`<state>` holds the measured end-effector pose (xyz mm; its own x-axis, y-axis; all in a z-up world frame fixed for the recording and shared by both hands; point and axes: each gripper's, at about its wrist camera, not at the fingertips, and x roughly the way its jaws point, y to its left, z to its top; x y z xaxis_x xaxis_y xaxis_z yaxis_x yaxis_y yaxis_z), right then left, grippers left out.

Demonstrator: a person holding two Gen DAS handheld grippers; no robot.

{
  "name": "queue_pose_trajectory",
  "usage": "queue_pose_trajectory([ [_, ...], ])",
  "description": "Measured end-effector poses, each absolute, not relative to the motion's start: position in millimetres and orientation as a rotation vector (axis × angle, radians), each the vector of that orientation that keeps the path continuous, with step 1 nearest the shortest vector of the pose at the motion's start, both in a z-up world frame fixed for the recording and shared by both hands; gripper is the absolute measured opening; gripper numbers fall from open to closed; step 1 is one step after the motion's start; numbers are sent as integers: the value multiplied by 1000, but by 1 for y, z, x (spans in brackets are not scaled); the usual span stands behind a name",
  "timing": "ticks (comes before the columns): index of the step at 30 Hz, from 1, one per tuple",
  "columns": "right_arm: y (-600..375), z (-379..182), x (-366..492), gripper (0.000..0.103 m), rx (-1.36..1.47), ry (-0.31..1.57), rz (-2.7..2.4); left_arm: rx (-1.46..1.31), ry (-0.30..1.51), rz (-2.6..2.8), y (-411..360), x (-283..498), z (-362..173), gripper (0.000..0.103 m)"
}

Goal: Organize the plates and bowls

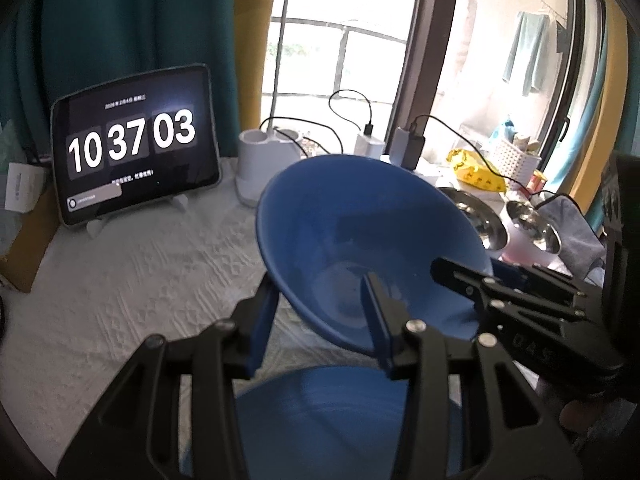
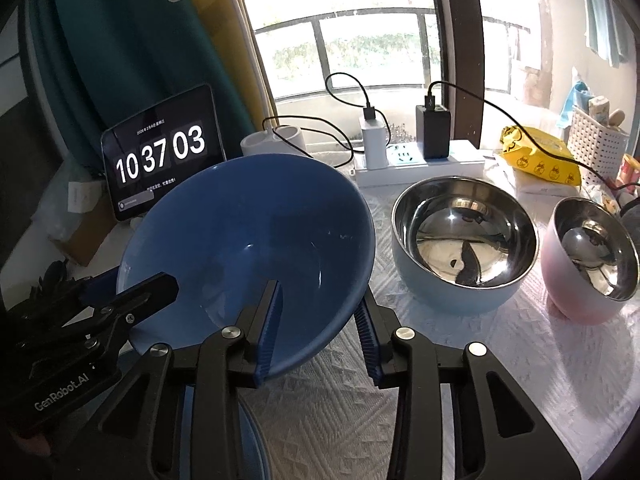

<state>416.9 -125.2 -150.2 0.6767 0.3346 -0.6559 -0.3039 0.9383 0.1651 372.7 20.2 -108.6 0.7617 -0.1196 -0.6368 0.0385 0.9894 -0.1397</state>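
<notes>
The blue bowl (image 1: 360,248) fills the left wrist view, tilted with its mouth towards us, and we see our left gripper (image 1: 320,320) astride its near rim: one blue pad (image 1: 262,328) lies outside the wall and the other inside the hollow, closed on the rim. Under the jaws lies a blue plate (image 1: 320,400) on the white cloth (image 1: 120,280), and the right gripper (image 1: 476,276) reaches in from the right onto the bowl's far edge. Beyond the jaws to the left stands a tablet clock (image 1: 136,148). In the right wrist view the blue bowl (image 2: 248,248) sits tilted between our right gripper's (image 2: 320,320) pads, one inside and one outside the rim, gripping it, while the left gripper (image 2: 132,292) holds the opposite edge. Right of the jaws rest a light blue steel bowl (image 2: 464,240) and, further right, a pink steel bowl (image 2: 592,256), just apart.
</notes>
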Motion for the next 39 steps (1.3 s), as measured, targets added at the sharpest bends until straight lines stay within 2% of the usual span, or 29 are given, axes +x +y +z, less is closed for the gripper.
queue_pose_trajectory([
  [39,-160,-106,331,39,42,655,295,-104,620,-153,-21,293,-73,44],
])
